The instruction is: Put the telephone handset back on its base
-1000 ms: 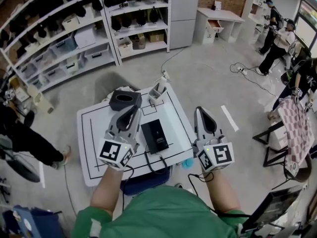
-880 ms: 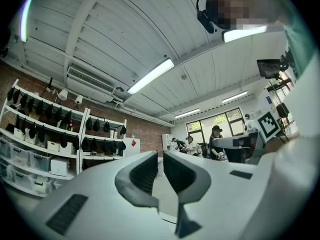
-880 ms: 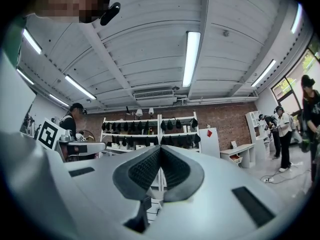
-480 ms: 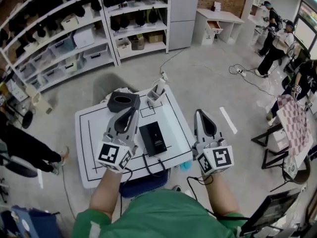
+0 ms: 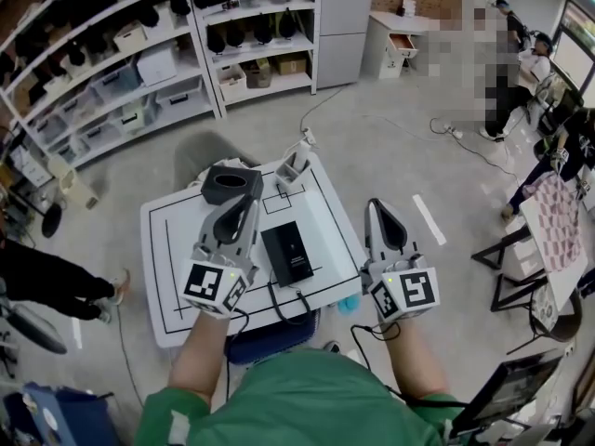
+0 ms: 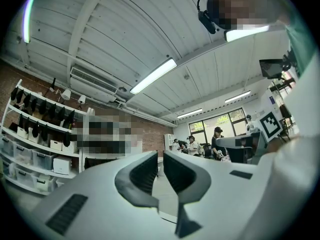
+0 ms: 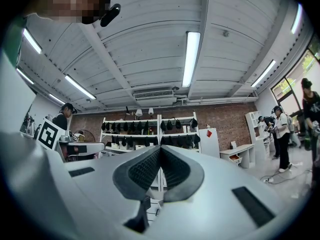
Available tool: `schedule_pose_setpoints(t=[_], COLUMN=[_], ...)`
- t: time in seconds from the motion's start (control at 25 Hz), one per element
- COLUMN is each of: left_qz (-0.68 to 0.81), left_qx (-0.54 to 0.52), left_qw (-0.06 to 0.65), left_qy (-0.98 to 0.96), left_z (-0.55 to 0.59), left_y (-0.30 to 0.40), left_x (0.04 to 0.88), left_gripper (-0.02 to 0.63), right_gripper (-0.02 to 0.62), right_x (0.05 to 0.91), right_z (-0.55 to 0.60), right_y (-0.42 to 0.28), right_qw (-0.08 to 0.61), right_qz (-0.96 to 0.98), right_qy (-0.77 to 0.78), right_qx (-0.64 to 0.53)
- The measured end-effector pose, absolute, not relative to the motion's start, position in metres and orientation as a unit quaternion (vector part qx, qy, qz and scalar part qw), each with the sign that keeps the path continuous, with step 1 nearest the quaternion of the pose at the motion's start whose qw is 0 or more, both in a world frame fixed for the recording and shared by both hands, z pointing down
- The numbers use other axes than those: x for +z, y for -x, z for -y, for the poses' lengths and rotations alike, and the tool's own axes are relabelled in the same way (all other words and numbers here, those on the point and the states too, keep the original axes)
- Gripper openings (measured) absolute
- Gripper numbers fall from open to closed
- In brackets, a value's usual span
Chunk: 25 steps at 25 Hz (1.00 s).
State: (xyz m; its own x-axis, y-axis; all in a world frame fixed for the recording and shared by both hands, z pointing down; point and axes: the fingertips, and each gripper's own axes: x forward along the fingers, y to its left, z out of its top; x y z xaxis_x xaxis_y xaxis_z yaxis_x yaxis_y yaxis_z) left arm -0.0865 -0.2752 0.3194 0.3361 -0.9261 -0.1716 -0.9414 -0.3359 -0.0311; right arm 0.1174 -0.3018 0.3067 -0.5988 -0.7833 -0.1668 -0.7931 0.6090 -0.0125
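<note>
Black telephone (image 5: 286,254) lies near the front edge of the white surface (image 5: 172,277), its cord (image 5: 279,305) hanging over that edge; whether the handset sits on the base I cannot tell. Left gripper (image 5: 249,204) and right gripper (image 5: 375,208) hover with jaws together, empty. Descending like this, they may push the telephone or snag the cord

Left tabletop (image 5: 177,249): we find open passage here.
Centre: the telephone (image 5: 287,254) and its cord (image 5: 276,297) bar our way.
Far edge: black box (image 5: 232,186) and white holder (image 5: 296,169), near each other.
</note>
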Motion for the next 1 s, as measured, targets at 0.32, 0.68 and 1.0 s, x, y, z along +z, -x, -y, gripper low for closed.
schedule_pose_setpoints(t=[0.32,0.68,1.0], left_qz=[-0.574,-0.576,-0.577], left_qx=[0.062,0.059,0.051], left_qw=[0.059,0.06,0.059], left_qy=[0.814,0.813,0.813], left_z=[0.2722,0.2743,0.2714], left_y=[0.0869,0.0876,0.0818], left_x=[0.3205,0.3238,0.325], left_gripper=[0.049,0.049,0.049], right_gripper=[0.022,0.022,0.021], right_x=[0.3064,0.3097,0.3092], right_z=[0.2972,0.2985,0.2948], right_y=[-0.1175,-0.116,-0.1236], right_qw=[0.076,0.077,0.077], right_qz=[-0.894,-0.895,-0.894], right_qy=[0.441,0.438,0.44], right_qx=[0.034,0.033,0.03])
